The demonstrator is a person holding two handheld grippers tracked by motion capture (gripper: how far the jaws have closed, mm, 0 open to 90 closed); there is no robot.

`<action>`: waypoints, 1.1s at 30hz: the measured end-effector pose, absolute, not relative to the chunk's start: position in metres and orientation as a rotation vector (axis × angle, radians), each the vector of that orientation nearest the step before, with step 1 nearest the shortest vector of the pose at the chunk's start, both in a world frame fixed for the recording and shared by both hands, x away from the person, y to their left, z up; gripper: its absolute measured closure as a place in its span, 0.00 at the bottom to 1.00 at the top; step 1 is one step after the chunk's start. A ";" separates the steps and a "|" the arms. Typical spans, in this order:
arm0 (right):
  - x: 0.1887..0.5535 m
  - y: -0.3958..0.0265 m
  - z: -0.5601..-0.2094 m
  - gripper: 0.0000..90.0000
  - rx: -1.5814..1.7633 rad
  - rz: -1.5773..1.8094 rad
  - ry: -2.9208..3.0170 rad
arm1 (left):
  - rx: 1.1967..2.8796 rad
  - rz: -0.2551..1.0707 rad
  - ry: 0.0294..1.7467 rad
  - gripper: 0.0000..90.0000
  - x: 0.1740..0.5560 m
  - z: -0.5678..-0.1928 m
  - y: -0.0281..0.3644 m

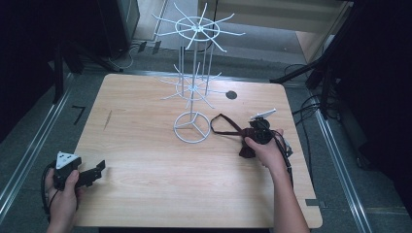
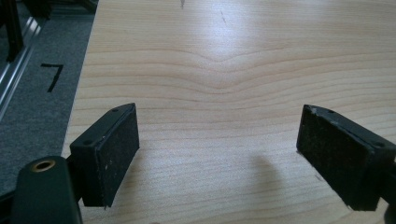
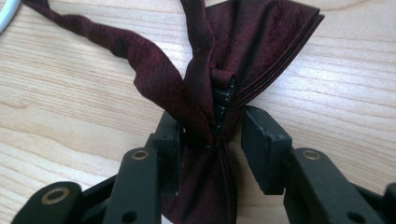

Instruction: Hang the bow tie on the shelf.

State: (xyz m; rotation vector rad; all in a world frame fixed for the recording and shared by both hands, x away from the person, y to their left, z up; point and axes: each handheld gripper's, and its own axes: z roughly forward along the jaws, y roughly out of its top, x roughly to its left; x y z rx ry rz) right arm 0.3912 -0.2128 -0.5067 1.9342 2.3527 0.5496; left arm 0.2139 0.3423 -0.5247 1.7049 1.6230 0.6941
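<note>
A dark red bow tie [image 3: 261, 51] with a thin strap [image 1: 224, 125] lies on the wooden table [image 1: 145, 145], right of centre. My right gripper [image 3: 212, 119] points down at it, with the tie's knot between the jaws. The left pad [image 3: 170, 140] lies against the fabric. A narrow gap shows beside the right pad [image 3: 257, 140], so the jaws stand open around the knot. In the high view the right gripper [image 1: 260, 133] covers part of the bow tie [image 1: 245, 150]. My left gripper [image 1: 99, 170] rests at the table's near left corner, open, and between its jaws [image 2: 218, 114] there is only bare wood.
A white wire display rack [image 1: 193, 127] with two tiers of hooks stands mid-table, its ring base just left of the strap. A small dark round spot [image 1: 231, 95] marks the table behind it. Grey floor with a "7" mark [image 2: 52, 77] lies past the left edge.
</note>
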 end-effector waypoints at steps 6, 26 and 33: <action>0.390 -0.214 -0.507 0.77 1.936 0.565 2.349 | 1.709 0.694 1.625 0.16 0.214 -0.525 0.342; 0.383 -0.219 -0.508 0.84 1.896 0.641 2.295 | 1.731 0.702 1.622 0.16 0.215 -0.525 0.340; 0.380 -0.223 -0.502 0.84 1.880 0.712 2.239 | 1.732 0.708 1.625 0.16 0.215 -0.525 0.340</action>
